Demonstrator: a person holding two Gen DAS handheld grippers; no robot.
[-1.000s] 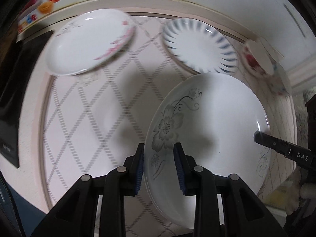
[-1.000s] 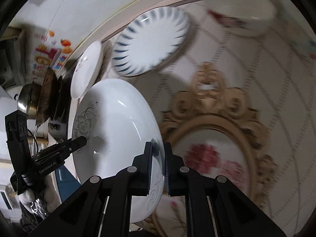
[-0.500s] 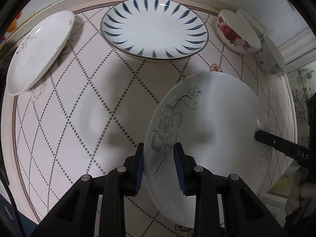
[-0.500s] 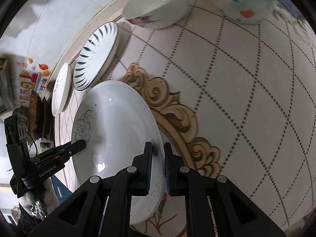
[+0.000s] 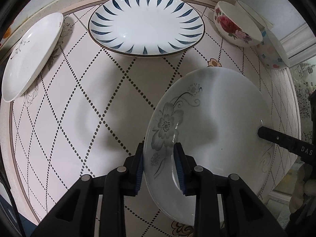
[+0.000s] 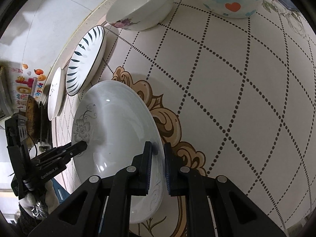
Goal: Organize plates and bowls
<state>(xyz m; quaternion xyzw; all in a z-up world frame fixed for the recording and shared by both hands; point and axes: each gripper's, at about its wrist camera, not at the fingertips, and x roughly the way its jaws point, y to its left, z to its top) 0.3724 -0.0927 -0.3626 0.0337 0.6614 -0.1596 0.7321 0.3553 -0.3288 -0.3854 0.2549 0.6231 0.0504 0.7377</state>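
A white plate with a grey flower print (image 5: 213,130) is held above the table by both grippers. My left gripper (image 5: 159,163) is shut on its near rim. My right gripper (image 6: 158,163) is shut on the opposite rim; its finger shows in the left wrist view (image 5: 286,144). The same plate shows in the right wrist view (image 6: 116,130). A blue-striped plate (image 5: 146,22) lies ahead at the table's back. A plain white plate (image 5: 31,55) lies at the far left. A rose bowl (image 5: 235,25) and a bowl with coloured hearts (image 5: 272,53) stand at the back right.
The round table (image 5: 79,106) has a dotted diamond pattern and a gold floral medallion (image 6: 169,122) at its middle. A wall runs behind the dishes. A fruit sticker (image 6: 27,86) and dark kitchen items (image 6: 35,122) lie beyond the left edge.
Both grippers carried the flower plate further across the table toward the back. The striped plate and the bowls now look closer and more central in the views. Both grips are unchanged.
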